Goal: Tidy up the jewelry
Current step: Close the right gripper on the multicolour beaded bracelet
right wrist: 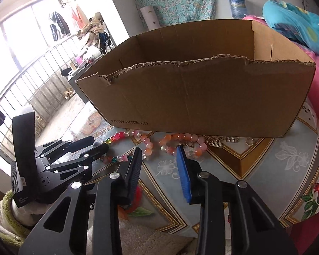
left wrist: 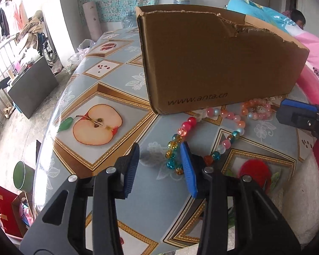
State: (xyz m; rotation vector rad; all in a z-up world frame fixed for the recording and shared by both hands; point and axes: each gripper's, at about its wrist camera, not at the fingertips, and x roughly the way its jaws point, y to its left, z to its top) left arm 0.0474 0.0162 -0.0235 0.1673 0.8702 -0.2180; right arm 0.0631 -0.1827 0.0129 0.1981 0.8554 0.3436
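Observation:
A loop of mixed pink, teal and amber beads [left wrist: 241, 124] lies on the tablecloth in front of a torn cardboard box [left wrist: 212, 63]. My left gripper [left wrist: 160, 148] is open and low over the cloth; the loop's left side lies between its fingers, close to the blue pad, unpinched. A smaller orange and pink bracelet [right wrist: 180, 137] lies against the box [right wrist: 202, 97]. My right gripper [right wrist: 158, 150] is open just short of it, with the bracelet's near edge at its fingertips. The bead loop [right wrist: 147, 142] lies to its left. A silver chain with charms [right wrist: 223, 141] rests by the box.
The table [left wrist: 108, 153] wears a blue cloth printed with fruit; its left edge drops to the floor. The box blocks the way ahead. Pink and blue bedding [left wrist: 314, 63] is piled at the right. The left gripper's arms [right wrist: 74, 155] crowd the right view's left side.

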